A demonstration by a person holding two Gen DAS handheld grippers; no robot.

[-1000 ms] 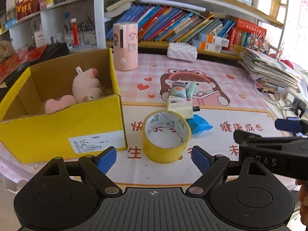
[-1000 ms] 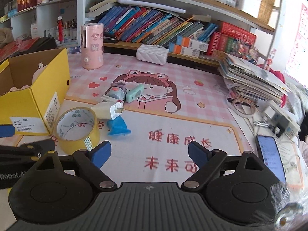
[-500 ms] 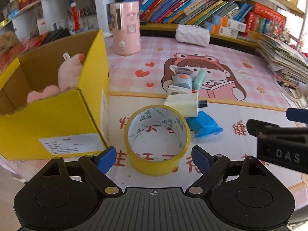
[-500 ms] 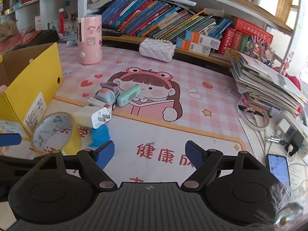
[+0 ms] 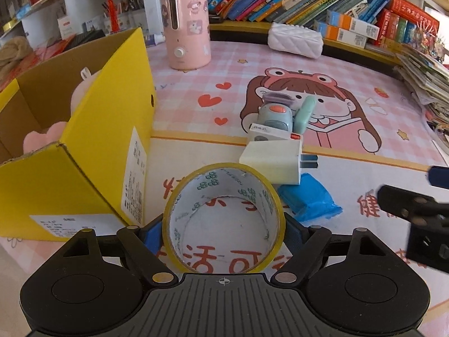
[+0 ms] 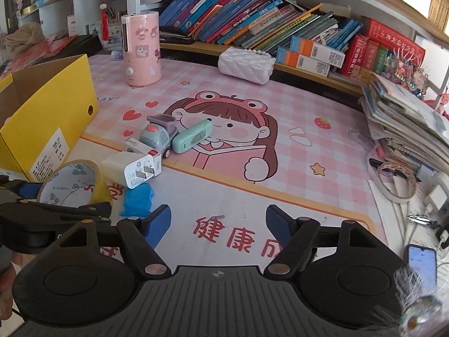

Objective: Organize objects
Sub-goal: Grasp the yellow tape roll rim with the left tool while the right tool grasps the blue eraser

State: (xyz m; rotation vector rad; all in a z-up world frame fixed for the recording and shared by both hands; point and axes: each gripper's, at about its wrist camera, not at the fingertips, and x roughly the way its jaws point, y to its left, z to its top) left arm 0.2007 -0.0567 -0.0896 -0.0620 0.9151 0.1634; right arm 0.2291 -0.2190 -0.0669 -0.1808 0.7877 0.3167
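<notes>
**Left gripper brackets the tape roll beside the box**

Yellow box [image 5: 92, 151] sits open on the table [image 5: 364, 174], a pink plush inside; I read it as the drop point. Tape roll [image 5: 224, 216] stands just beside it, between my left gripper's [image 5: 224, 229] pads, which have just been closing; contact unclear. Right gripper [image 6: 218, 221] hovers, jaws apart and narrowing, empty. Only the right view shows the charger's [image 6: 132, 168] prongs and a phone [image 6: 421, 264].
</notes>
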